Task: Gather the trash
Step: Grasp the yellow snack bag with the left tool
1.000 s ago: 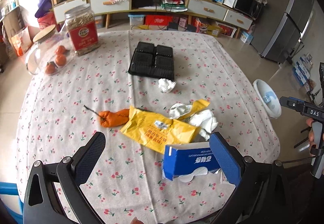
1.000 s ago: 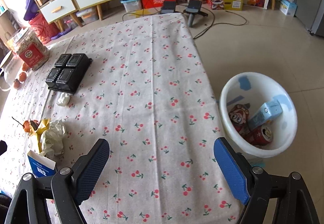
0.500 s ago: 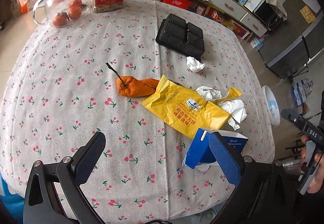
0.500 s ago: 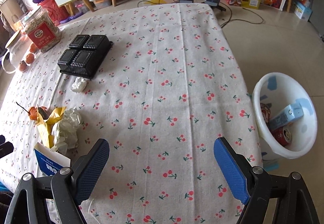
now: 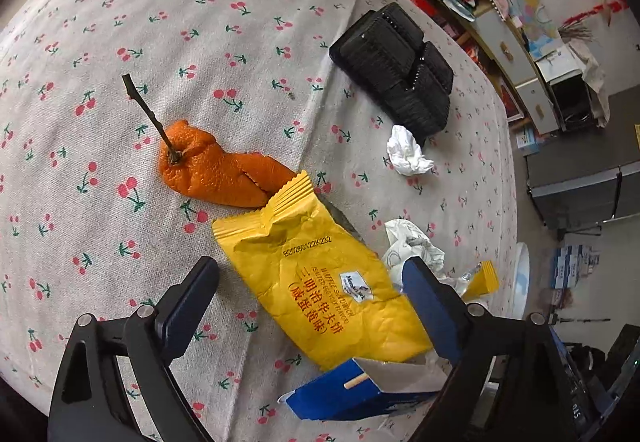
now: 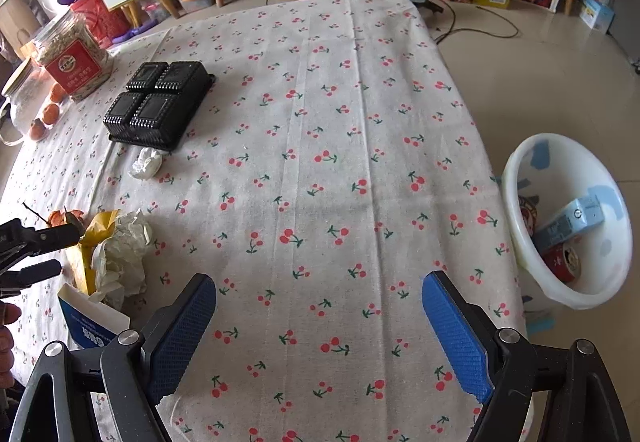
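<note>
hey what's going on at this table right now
A person is clearing trash off a cherry-print table with two handheld grippers. The left gripper has its jaws either side of a yellow snack wrapper, and they have just been closing a little without pinching it yet. Orange peel, crumpled tissues and a blue carton lie nearby. The right gripper hangs open and empty, near the white bin on the floor.

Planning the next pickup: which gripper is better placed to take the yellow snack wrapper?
Left. The left gripper hangs open right over the yellow snack wrapper, jaws straddling it. The right gripper is open above bare tablecloth, well away.
</note>
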Demonstrator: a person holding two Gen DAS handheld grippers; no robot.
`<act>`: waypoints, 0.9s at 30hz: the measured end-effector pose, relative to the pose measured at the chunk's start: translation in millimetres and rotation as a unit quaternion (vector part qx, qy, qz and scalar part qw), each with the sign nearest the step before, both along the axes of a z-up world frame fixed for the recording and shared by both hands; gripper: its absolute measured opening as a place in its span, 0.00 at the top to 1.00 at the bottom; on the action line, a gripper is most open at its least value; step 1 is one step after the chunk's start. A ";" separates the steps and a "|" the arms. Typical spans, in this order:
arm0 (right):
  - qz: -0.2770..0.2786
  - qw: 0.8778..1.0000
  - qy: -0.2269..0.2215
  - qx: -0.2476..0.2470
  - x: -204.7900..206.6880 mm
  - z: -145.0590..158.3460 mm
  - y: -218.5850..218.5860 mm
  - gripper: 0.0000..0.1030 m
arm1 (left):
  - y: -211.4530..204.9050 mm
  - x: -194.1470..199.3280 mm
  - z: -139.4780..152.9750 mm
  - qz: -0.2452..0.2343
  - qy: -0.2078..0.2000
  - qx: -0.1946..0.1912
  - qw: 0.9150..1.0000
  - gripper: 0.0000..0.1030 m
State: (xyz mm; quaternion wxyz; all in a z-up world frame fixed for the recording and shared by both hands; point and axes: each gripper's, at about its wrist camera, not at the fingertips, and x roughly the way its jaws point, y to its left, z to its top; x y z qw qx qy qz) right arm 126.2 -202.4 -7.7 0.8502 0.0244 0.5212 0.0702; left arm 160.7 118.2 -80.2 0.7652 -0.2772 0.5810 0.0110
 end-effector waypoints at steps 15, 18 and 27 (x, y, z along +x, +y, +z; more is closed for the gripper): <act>0.020 1.000 -0.001 -0.004 1.5 -0.3 17.9 0.14 | 5.9 -2.4 39.5 0.001 -0.088 0.062 0.994 0.93; 0.036 0.999 -0.001 0.004 3.2 -0.9 33.7 0.14 | 15.9 -10.2 51.4 -0.005 -0.108 0.073 0.992 0.97; 0.092 0.994 0.026 0.052 13.2 -14.1 92.6 0.15 | 47.4 -27.6 65.0 -0.022 -0.116 0.076 0.990 0.97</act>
